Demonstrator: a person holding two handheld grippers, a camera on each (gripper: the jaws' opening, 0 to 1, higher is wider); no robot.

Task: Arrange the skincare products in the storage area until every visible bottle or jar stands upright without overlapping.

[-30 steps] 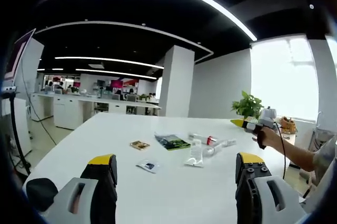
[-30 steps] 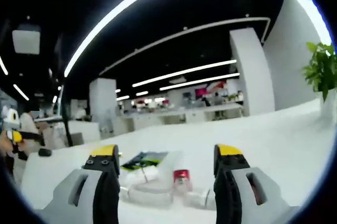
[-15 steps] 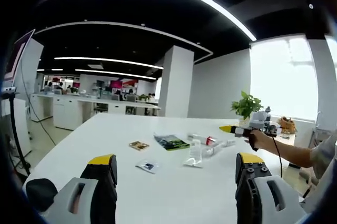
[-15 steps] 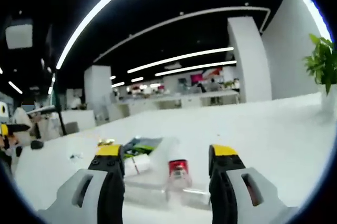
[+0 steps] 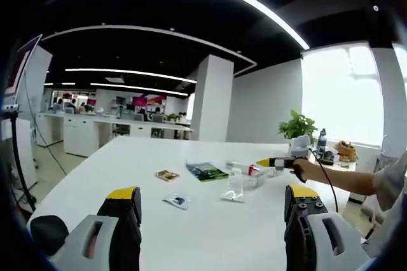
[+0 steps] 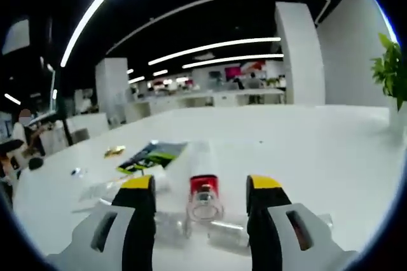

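Several skincare items lie flat on the white table (image 5: 127, 156): a clear bottle with a red cap (image 6: 203, 189), a clear tube (image 5: 235, 185), a green sachet (image 5: 206, 171), a small dark sachet (image 5: 177, 200) and a brownish packet (image 5: 168, 175). My right gripper (image 6: 200, 183) is open low over the table, its jaws either side of the red-capped bottle, whose cap faces the camera. From the left gripper view, the right gripper (image 5: 275, 163) reaches in from the right in a hand (image 5: 304, 170), by the red-capped bottle (image 5: 252, 169). My left gripper (image 5: 213, 198) is open with nothing in it, short of the items.
A potted plant (image 5: 297, 126) and a dark bottle (image 5: 321, 140) stand at the table's far right corner. More clear tubes (image 6: 102, 189) lie beside the right jaws, near the green sachet (image 6: 152, 155). Office desks and a white pillar (image 5: 213, 99) lie beyond the table.
My right gripper has moved forward and lower over the pile, so the red-capped bottle now lies between its jaws. The left gripper has stayed put.
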